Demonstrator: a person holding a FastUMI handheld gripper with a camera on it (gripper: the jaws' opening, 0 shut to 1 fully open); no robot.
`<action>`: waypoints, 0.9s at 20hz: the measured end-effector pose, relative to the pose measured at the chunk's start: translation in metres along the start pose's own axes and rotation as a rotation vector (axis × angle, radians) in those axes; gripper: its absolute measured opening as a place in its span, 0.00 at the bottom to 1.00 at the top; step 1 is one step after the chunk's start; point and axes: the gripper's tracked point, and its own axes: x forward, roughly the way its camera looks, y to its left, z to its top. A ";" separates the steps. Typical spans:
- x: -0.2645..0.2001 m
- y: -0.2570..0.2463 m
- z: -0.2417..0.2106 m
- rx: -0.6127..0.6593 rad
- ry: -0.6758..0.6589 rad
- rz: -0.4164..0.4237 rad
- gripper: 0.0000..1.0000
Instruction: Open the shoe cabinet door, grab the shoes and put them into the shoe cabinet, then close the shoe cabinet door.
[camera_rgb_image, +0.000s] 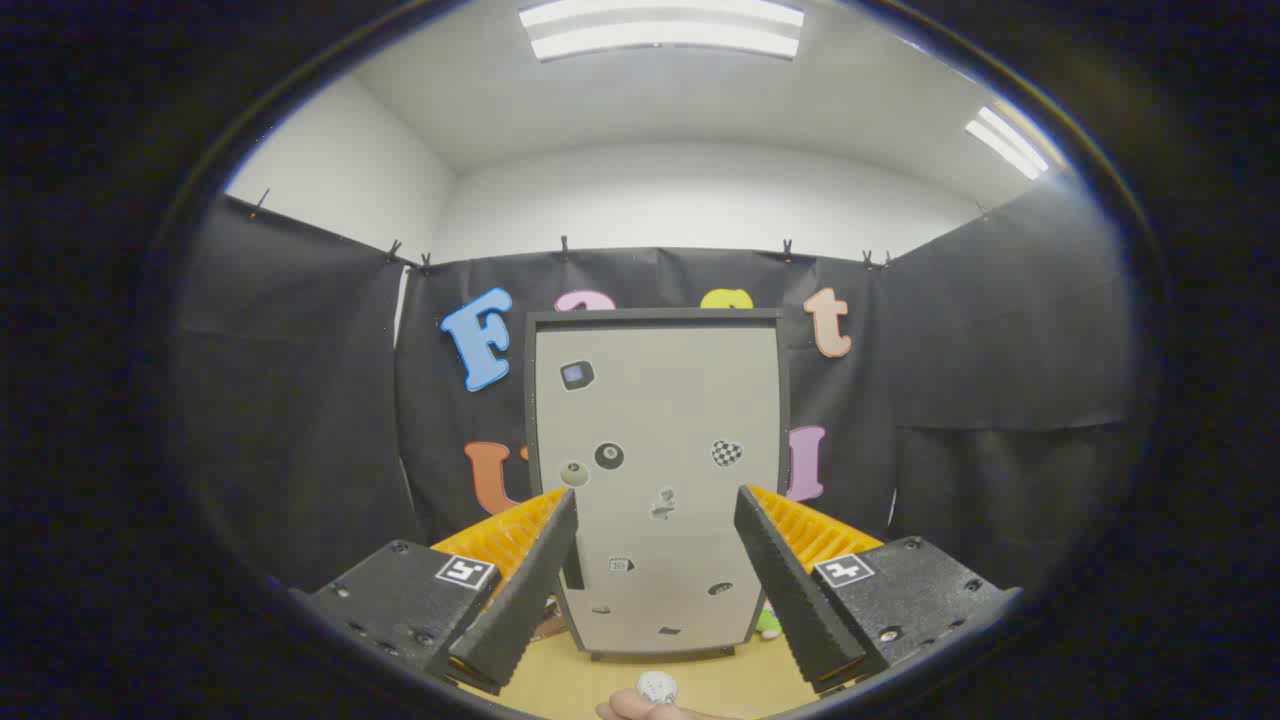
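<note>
Shoe cabinet (655, 480) stands upright at centre frame, straight ahead of the gripper (655, 570) and beyond its fingertips; its long axis runs vertically.

Nearest, at bottom centre: part of a hand (640, 708) with a small white patterned ball-like object (657, 686) just above it, resting on the tan table (720, 685). Identity of the object cannot be told.

Fingers: spread wide, holding nothing. Ridged inner faces, wedge-shaped, angled inward toward the cabinet's lower half. The cabinet's width fits roughly between the two tips as seen.

Cabinet door (660, 400): closed, flat, matte light grey panel inside a dark frame with rounded lower corners. Several small stickers dot the face. A small round pale knob (574, 473) sits on the door's left edge, just above the left fingertip (566, 505). A dark vertical piece shows low on the same edge, partly hidden by that finger.

Judgement: opening step not yet begun; the knob side lies nearer the left finger, so the approach should shift left and forward.

Something small and green (768, 622) lies at the cabinet's lower right foot. No shoe can be identified.
</note>
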 end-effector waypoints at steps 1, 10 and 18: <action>0.004 0.001 -0.002 0.000 0.005 0.006 1.00; 0.050 0.024 -0.035 -0.026 0.054 0.058 1.00; 0.102 0.030 -0.075 -0.036 0.124 0.079 1.00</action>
